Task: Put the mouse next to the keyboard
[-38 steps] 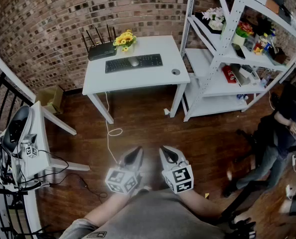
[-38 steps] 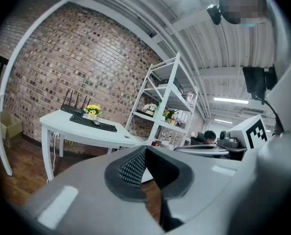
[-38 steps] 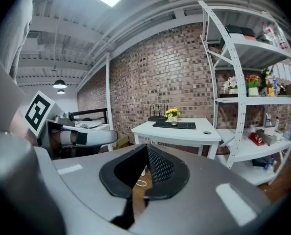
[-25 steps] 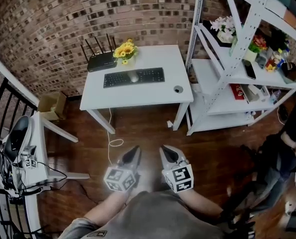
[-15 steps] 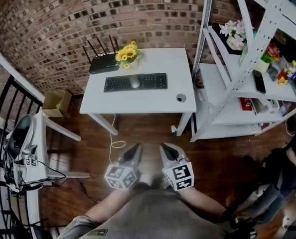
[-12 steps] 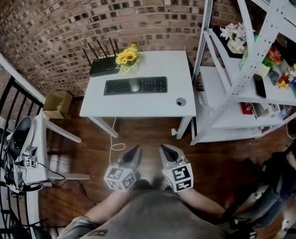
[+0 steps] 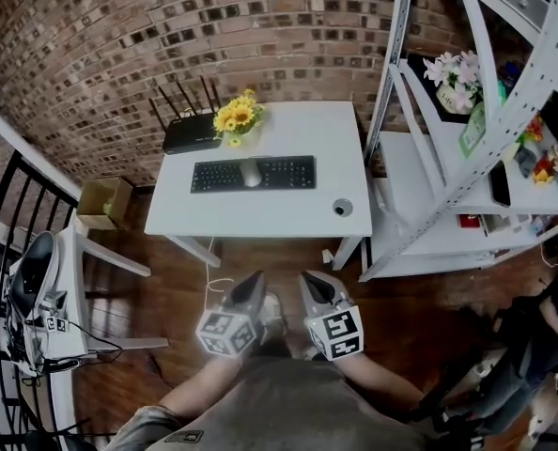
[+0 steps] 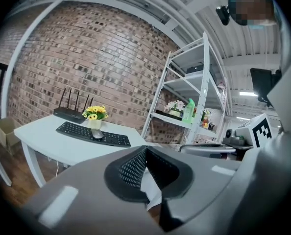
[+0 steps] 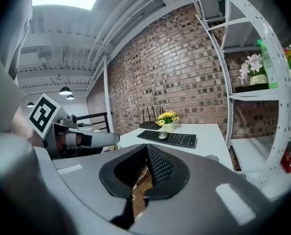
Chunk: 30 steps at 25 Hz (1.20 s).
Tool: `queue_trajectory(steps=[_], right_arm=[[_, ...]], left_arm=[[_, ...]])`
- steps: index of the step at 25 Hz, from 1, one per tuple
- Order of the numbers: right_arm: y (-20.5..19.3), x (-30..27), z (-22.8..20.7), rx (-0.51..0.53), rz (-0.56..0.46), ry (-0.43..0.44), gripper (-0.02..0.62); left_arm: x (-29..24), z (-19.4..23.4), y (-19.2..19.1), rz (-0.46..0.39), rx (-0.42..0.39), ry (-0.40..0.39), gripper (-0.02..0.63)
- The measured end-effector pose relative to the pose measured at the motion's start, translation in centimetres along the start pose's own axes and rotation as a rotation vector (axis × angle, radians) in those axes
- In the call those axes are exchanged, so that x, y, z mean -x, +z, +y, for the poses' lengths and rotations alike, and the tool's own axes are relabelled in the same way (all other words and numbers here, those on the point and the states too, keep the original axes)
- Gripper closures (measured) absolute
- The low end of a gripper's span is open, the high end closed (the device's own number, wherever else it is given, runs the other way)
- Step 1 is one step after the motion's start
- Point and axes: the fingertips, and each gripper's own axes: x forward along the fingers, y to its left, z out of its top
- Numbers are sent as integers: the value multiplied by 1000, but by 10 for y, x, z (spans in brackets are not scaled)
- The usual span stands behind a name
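Both grippers hang low in front of the table [image 7: 260, 216], over the dark wooden floor [image 7: 166, 271] and well short of the table's near edge. Left gripper [image 7: 253, 286]: its grey jaws are pressed together to a point, with nothing between the ribbed black pads. Right gripper [image 7: 313, 286]: its jaws are likewise closed tight and empty. Each carries a white cube with black square markers.

Mouse [image 7: 252, 172] lies well apart from both tools, straight ahead of them near the table's middle. It sits on top of the keyboard [image 7: 285, 171], a little left of the keyboard's centre, not on the bare tabletop. It is a small, smooth, silver-grey dome of oval outline, pale against the flat black keys.

Across the table from left to right: a black router [image 7: 193, 135] with thin upright aerials stands at the far left corner; just right of it a bunch of yellow flowers [image 7: 237, 115] sits in a pale pot; the long, thin, rectangular keyboard runs along the middle; a small round grey disc [image 7: 342, 208] lies near the front right corner. The tabletop itself is plain, matt white, with white legs.

Behind the table rises a rough red-brown brick wall [image 7: 119, 45]. Right of the table stands a white metal shelf [image 7: 429, 186] with perforated uprights, bearing pink-white flowers and assorted small items.
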Motion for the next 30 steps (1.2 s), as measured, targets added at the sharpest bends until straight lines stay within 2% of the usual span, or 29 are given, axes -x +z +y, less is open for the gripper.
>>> queue_trajectory(steps=[11,22,30], right_arm=[[31,-100,-39,-3,47,-67,581],[57,-197,-60,-2,94,-131,581],[51,-242,-74,7,151,-101,581]], left_arm=[[-78,78,38,25,22,-47,604],[-131,163,73,39,34,-59,604],[-158,192,71,72,51,-21,604]])
